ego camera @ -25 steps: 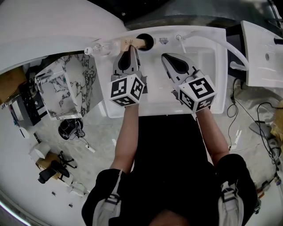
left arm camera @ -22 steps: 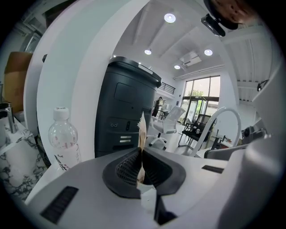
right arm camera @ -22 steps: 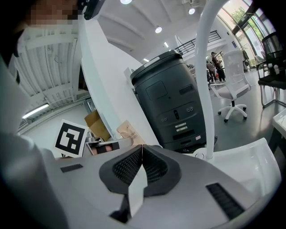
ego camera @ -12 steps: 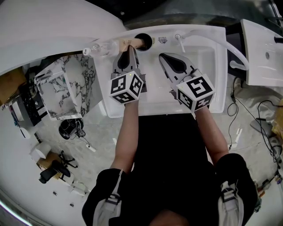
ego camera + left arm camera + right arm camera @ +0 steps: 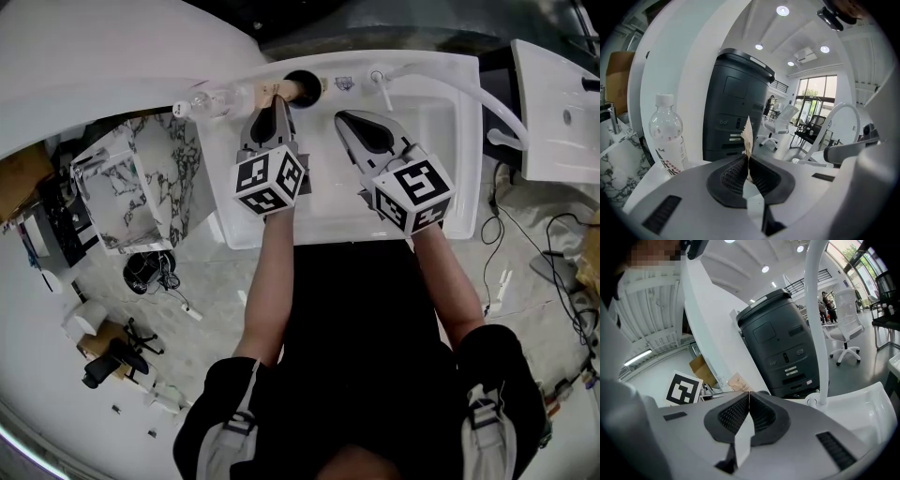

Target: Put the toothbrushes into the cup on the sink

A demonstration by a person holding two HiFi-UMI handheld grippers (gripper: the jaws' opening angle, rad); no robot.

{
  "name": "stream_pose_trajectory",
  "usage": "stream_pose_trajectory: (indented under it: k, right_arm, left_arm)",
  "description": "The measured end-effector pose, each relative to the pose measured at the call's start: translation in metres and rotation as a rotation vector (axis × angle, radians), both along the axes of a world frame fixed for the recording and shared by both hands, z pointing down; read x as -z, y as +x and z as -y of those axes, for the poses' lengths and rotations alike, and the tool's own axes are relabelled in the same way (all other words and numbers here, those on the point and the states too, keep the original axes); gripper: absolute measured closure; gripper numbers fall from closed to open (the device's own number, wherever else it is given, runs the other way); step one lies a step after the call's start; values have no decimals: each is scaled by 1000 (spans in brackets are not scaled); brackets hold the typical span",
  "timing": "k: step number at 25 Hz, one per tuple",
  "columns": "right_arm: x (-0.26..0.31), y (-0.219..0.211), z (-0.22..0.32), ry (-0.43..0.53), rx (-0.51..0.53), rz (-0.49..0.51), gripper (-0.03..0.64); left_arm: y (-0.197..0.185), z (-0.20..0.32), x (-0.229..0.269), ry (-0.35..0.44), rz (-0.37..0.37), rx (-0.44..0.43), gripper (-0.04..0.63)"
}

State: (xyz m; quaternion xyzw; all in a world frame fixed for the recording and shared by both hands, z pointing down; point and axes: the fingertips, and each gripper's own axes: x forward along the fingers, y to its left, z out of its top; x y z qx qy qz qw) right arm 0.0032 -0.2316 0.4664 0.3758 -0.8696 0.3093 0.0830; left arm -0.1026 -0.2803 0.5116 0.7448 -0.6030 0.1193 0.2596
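My left gripper (image 5: 274, 101) is shut on a flat tan paper-wrapped toothbrush pack (image 5: 284, 91). The pack's far end reaches the rim of a dark round cup (image 5: 306, 85) at the back of the white sink (image 5: 441, 131). In the left gripper view the pack (image 5: 748, 133) stands edge-on, pinched between the jaws of that gripper (image 5: 748, 159). My right gripper (image 5: 343, 116) hovers over the basin, just right of the cup. It is shut (image 5: 749, 401) with nothing between its pads, and the tan pack (image 5: 740, 381) shows beyond it.
A clear plastic bottle (image 5: 208, 101) lies left of the cup on the sink ledge, close to the left gripper (image 5: 668, 136). A faucet (image 5: 380, 82) with a white curved hose (image 5: 497, 108) stands at the back right. A marbled box (image 5: 141, 187) sits left of the sink.
Both grippers have crept slightly toward the back of the sink. The left gripper still holds the pack by the cup.
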Motion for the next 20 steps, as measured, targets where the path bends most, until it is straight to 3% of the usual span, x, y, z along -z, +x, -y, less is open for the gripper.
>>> stream_pose_trajectory:
  k: [20]
  right_arm:
    - [1,2,2,-2,-1,6,586]
  left_arm:
    - [3,3,1,5,-18,-14,575]
